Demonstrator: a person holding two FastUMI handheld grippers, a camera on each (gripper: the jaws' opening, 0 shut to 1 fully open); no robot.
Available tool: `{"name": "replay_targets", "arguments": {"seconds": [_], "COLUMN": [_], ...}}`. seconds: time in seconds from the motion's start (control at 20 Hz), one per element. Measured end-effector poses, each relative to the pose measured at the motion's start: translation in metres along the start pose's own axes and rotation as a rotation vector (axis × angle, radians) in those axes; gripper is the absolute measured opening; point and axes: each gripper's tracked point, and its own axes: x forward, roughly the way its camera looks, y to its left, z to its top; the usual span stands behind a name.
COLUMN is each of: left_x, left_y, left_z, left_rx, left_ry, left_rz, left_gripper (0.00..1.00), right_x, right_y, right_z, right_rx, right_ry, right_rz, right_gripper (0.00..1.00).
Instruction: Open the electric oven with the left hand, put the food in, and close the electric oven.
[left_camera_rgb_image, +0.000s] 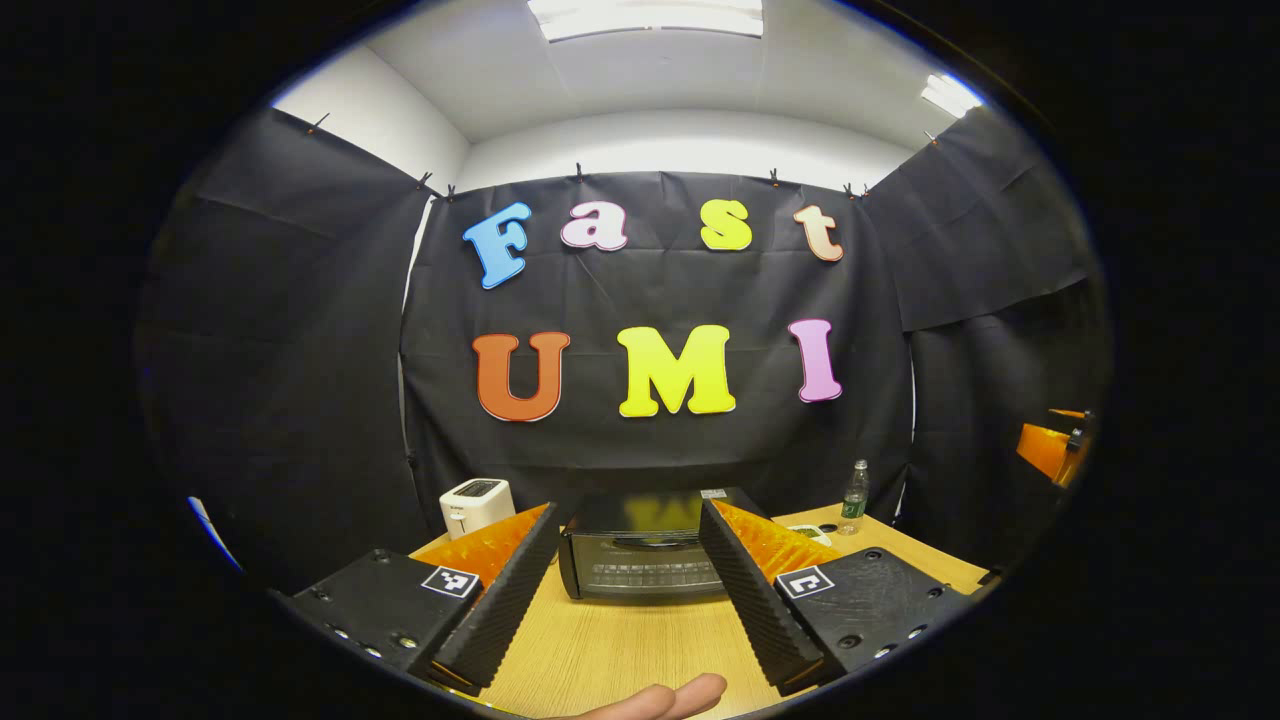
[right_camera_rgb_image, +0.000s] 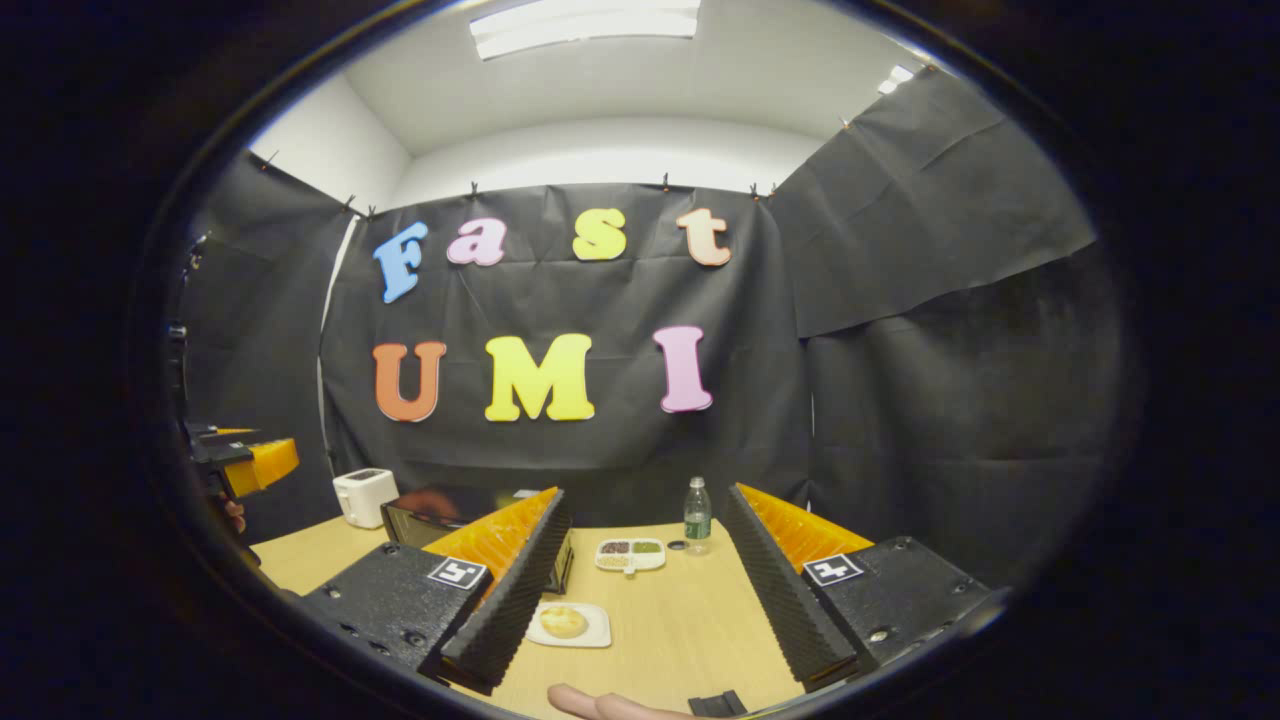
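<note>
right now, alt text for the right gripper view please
The right claw hangs open above a wooden table, with a bun on a small white plate between its fingers. Behind sit a divided snack tray, a bottle, the oven and a toaster.

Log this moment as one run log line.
stage: start | oven: door closed | food: on plate, on table | left gripper: open, facing oven | right gripper: open, empty
</note>
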Motion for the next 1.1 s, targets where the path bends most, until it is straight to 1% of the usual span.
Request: {"name": "replay_targets", "arguments": {"seconds": [0.1,0.2,0.3,0.45,0.5,0.55,0.6,0.7,0.9,0.95,1.0,1.1], "left_x": [0.012,0.03,0.053,0.094,0.108,0.121,0.136,0.162,0.205,0.213,0.223,0.237], "left_y": [-0.001,-0.008,-0.015,-0.016,-0.021,-0.022,-0.02,-0.02,-0.025,-0.028,-0.029,-0.029], "left_z": [-0.003,-0.007,-0.015,-0.024,-0.03,-0.035,-0.037,-0.059,-0.113,-0.125,-0.135,-0.156], "left_rx": [0.003,-0.012,-0.026,-0.01,-0.004,-0.009,-0.013,-0.015,0.0,0.008,0.01,-0.004], "left_ry": [-0.001,0.004,0.027,0.04,0.052,0.053,0.045,0.096,0.245,0.273,0.293,0.35], "left_rz": [-0.002,-0.035,-0.072,-0.09,-0.108,-0.108,-0.103,-0.101,-0.116,-0.12,-0.12,-0.111], "left_gripper": [0.93,0.92,0.92,0.92,0.83,0.92,0.93,0.95,0.95,1.0,0.95,0.96], "right_x": [-0.003,-0.004,-0.004,-0.003,-0.002,-0.001,-0.001,-0.002,0.0,0.001,0.001,0.001], "right_y": [0.0,0.001,-0.004,-0.012,-0.014,-0.016,-0.018,-0.02,-0.028,-0.03,-0.032,-0.033], "right_z": [-0.002,-0.003,-0.007,-0.011,-0.012,-0.015,-0.014,-0.012,-0.017,-0.019,-0.019,-0.014], "right_rx": [-0.003,0.002,0.005,0.012,0.015,0.016,0.019,0.021,0.024,0.024,0.024,0.025], "right_ry": [-0.009,-0.01,-0.004,0.001,0.003,0.004,-0.003,-0.017,-0.025,-0.025,-0.027,-0.049], "right_rz": [0.005,0.013,0.013,0.006,0.003,0.002,0.007,0.016,0.022,0.022,0.024,0.038], "right_gripper": [0.96,0.96,0.96,0.96,0.96,0.96,0.96,0.97,0.97,0.97,0.97,0.96]}}
